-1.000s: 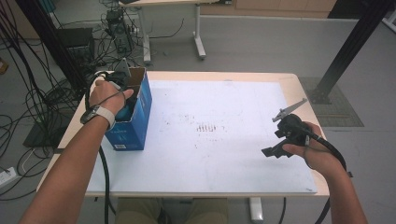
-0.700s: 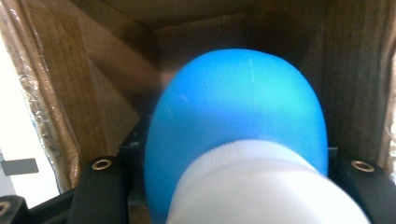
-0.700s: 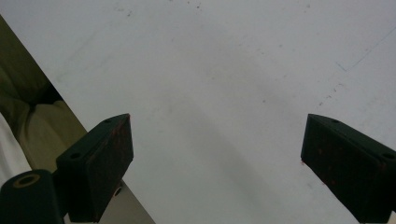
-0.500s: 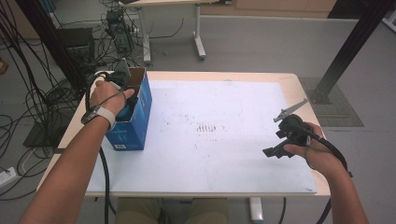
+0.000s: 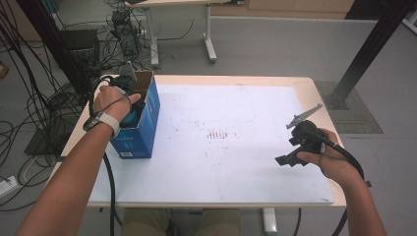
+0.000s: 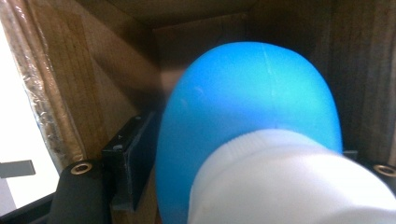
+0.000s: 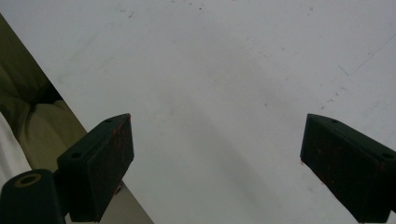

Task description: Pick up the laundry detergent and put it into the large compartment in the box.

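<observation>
The left gripper (image 5: 129, 93) is inside the open top of a blue cardboard box (image 5: 140, 129), which stands on the left part of the table (image 5: 275, 81), near its left edge. The left hand (image 5: 112, 100) lies over the gripper and the box opening, and it wears a light wristband (image 5: 102, 121). In the left gripper view, the brown inner walls of the box are all around, and a blue rounded object (image 6: 252, 112) with a white ribbed cap (image 6: 289, 182) sits between the 2 black jaws. The jaws press against its 2 sides, so this gripper is pinching the blue object. The cap end points toward the camera and the blue round end points deeper into the box. The object is inside the box, but I cannot tell if it touches the bottom.

The right gripper (image 5: 289, 158) is held by the right hand (image 5: 330, 158) above the right part of the white mat (image 5: 231, 162) that covers most of the table. In the right gripper view, its 2 jaws are spread wide apart and there is nothing between them, just the white surface with some small dark marks. The table edge and olive fabric (image 7: 28, 121) are at the left of this view. A black cable (image 5: 109, 182) goes down from the left gripper along the left forearm.
</observation>
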The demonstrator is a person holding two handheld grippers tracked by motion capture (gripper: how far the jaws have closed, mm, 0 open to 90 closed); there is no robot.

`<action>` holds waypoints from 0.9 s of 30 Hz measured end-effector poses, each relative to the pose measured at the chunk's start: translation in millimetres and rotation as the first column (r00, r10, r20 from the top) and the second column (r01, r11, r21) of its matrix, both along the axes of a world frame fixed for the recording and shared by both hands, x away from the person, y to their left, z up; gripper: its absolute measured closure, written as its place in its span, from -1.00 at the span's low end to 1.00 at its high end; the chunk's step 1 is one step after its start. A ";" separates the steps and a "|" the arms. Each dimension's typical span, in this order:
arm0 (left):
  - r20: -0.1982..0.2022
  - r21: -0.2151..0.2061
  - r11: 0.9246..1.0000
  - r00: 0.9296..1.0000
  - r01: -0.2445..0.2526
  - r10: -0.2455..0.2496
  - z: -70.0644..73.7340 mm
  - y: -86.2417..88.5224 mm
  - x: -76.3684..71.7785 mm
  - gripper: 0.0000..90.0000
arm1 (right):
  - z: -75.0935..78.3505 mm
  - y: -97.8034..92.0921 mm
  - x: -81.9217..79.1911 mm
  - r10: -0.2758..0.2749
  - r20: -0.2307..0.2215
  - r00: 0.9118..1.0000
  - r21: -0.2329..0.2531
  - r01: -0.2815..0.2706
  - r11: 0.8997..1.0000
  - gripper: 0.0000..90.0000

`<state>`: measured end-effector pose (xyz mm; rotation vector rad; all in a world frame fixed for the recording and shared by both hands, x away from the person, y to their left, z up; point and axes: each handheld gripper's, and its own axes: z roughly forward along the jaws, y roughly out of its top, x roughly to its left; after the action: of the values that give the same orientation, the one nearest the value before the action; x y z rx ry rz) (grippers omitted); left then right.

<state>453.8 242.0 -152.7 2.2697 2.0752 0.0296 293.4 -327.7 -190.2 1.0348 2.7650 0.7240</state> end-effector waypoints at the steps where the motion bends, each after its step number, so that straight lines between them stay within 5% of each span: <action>1: 0.001 -0.001 1.000 1.000 0.001 -0.001 0.1 0.2 -0.1 -0.36 | 0.0 0.1 -0.1 0.001 0.000 1.000 0.000 -0.001 1.000 -0.79; 27: 0.005 -0.008 0.999 0.999 0.051 -0.051 20.9 2.2 -3.5 -0.40 | 2.0 7.2 -0.6 -0.002 -0.003 1.000 -0.013 0.002 1.000 -0.79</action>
<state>450.3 244.2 -131.8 2.3142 2.0106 0.0242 292.8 -320.5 -188.2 1.0367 2.7669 0.7046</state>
